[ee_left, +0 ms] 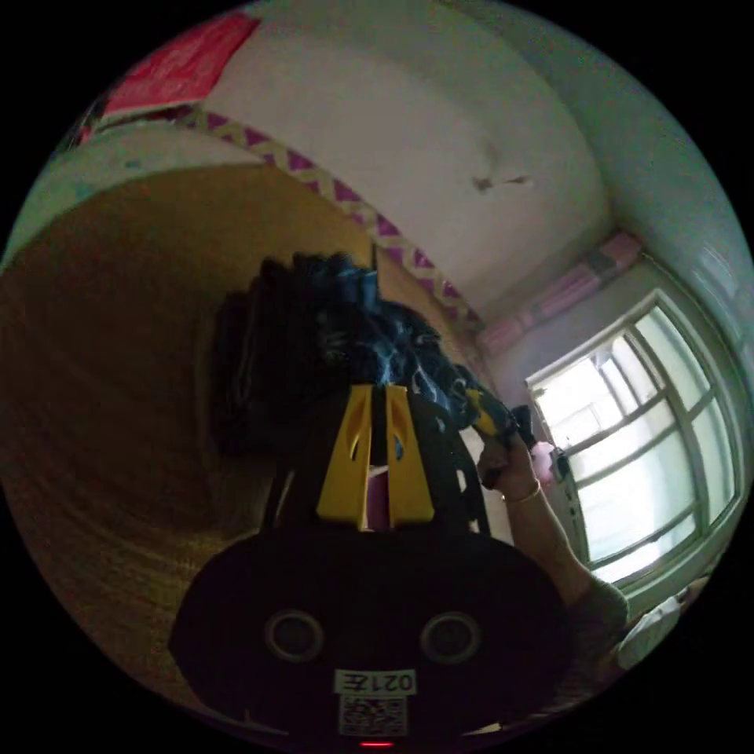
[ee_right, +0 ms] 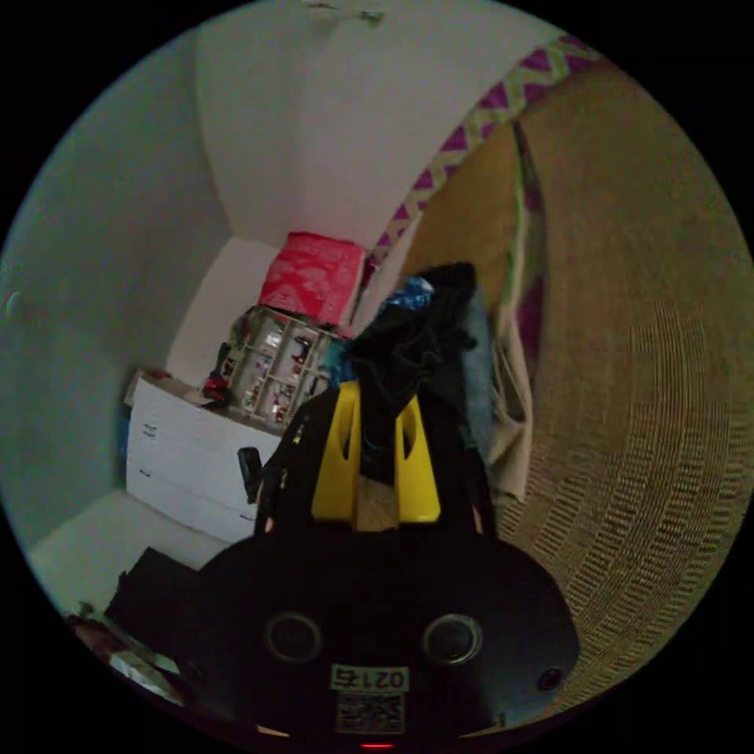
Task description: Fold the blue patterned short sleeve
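The left gripper (ee_left: 375, 393) has its two yellow jaws nearly closed, and dark blue patterned cloth, the shirt (ee_left: 393, 345), bunches right at and beyond their tips. A sliver of blue shows in the narrow gap between them, so the jaws look clenched on a fold of it, though the dim light leaves that a judgement. Past the tips and to one side, the shirt runs across to the other gripper (ee_left: 491, 424), held in a hand (ee_left: 514, 471), which also seems to grip the fabric.

In the right gripper view, the right gripper (ee_right: 377, 408) stands with a dark strip of the shirt (ee_right: 408, 345) hanging down between its jaws, both sides pressing on it: a firm pinch. A patch of brighter blue shows just beyond the tips. Behind the cloth lies the woven mat (ee_right: 644, 393), with a pale garment (ee_right: 510, 424) beside the jaws on it. On the other side of the jaws stand a white dresser (ee_right: 188, 463) and a red cloth (ee_right: 314, 275) above it.

The step in hand looks like the lift: the shirt is held up off the mat between the two grippers, bunched rather than spread. Next, I judge, the hands need to draw apart to pull the cloth taut and flat, then lower it onto the mat, keeping both pinches tight so no corner slips.
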Available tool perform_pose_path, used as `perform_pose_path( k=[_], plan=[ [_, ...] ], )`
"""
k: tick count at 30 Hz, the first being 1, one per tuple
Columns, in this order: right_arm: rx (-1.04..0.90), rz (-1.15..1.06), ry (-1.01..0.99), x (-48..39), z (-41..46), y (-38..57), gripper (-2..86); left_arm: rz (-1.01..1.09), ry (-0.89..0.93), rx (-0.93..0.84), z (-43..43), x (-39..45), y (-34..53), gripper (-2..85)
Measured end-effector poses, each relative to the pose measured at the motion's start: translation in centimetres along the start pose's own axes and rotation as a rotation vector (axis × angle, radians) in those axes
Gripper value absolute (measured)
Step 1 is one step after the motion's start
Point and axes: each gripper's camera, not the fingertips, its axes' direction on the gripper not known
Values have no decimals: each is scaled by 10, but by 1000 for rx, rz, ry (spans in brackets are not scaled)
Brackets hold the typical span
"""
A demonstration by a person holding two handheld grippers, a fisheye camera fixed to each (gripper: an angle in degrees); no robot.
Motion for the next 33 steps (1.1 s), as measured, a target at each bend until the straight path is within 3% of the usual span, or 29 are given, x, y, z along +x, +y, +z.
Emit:
perform_pose_path(
  k=[1,2,4,7,10,12,16,19,21,23,26,30,33],
  plan=[
    [-58,40,23,27,14,13,68,-47,55,5,10,-27,16,-4],
    [-51,61,-33,49,16,26,71,-59,172,79,10,-45,33,-5],
    [-43,80,-151,65,11,41,78,-66,236,149,5,-57,54,-7],
    [-75,16,-208,57,-9,61,86,-20,186,214,-11,-48,85,-9],
    [-118,-70,-206,44,-45,84,87,106,100,141,-8,-8,120,-8],
    [-163,-146,-98,34,-68,102,91,195,11,51,10,29,148,-6],
    [-269,-331,350,14,-110,159,118,278,-187,-52,80,113,241,20],
    [-217,-365,677,12,-140,205,160,294,-339,-63,138,163,305,55],
    [-148,-331,874,15,-158,228,194,285,-447,-35,171,187,339,91],
    [-76,-282,1065,23,-179,251,236,328,-458,-101,219,210,373,196],
    [-78,-196,1179,39,-195,271,287,353,-465,-232,279,224,405,299],
    [-133,-49,1243,70,-198,288,314,370,-609,-325,331,229,439,327],
    [-32,-43,1210,71,-204,305,314,330,-621,-302,342,225,457,330]
  ],
)
